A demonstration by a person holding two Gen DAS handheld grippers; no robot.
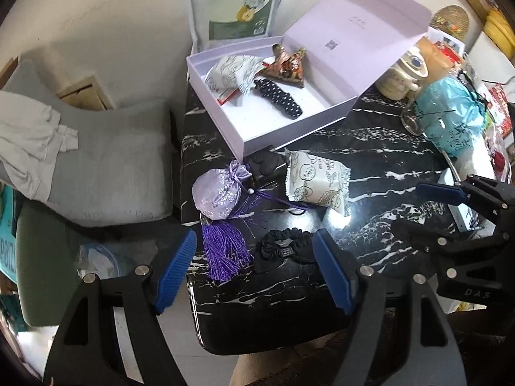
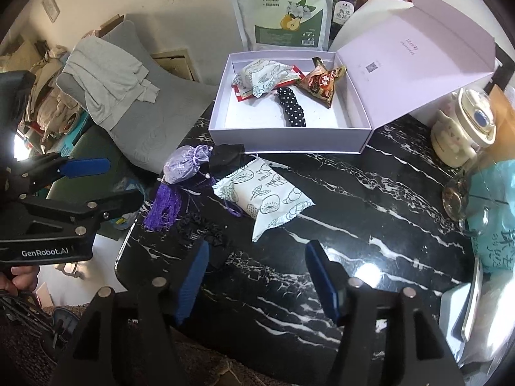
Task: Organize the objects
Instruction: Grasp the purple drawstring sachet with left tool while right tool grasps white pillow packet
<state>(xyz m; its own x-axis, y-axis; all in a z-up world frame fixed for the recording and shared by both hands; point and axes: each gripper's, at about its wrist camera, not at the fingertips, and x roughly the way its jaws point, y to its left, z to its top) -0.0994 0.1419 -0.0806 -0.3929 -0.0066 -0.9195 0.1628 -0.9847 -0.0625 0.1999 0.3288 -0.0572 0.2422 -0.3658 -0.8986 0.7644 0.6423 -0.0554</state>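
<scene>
An open lilac box (image 1: 283,135) (image 2: 283,143) sits on the black marble table (image 1: 370,148) (image 2: 370,199). Inside lie a white snack packet (image 1: 230,70) (image 2: 262,75), a brown triangular packet (image 1: 286,64) (image 2: 323,85) and a polka-dot hair clip (image 1: 280,98) (image 2: 291,107). In front of the box lie a purple tasselled sachet (image 1: 217,196) (image 2: 185,165), a black item (image 1: 265,164), a white snack packet (image 1: 317,183) (image 2: 262,197) and a black scrunchie (image 1: 283,251) (image 2: 202,225). My left gripper (image 1: 254,270) is open just above the scrunchie. My right gripper (image 2: 256,280) is open and empty over bare table.
A green-and-white pouch (image 1: 233,3) (image 2: 285,8) stands behind the box. A cream ceramic jar (image 1: 404,74) (image 2: 460,135), a glass (image 2: 455,199) and a teal bag (image 1: 450,115) (image 2: 492,218) crowd the right side. A grey cushioned chair (image 1: 106,167) (image 2: 151,119) stands left of the table.
</scene>
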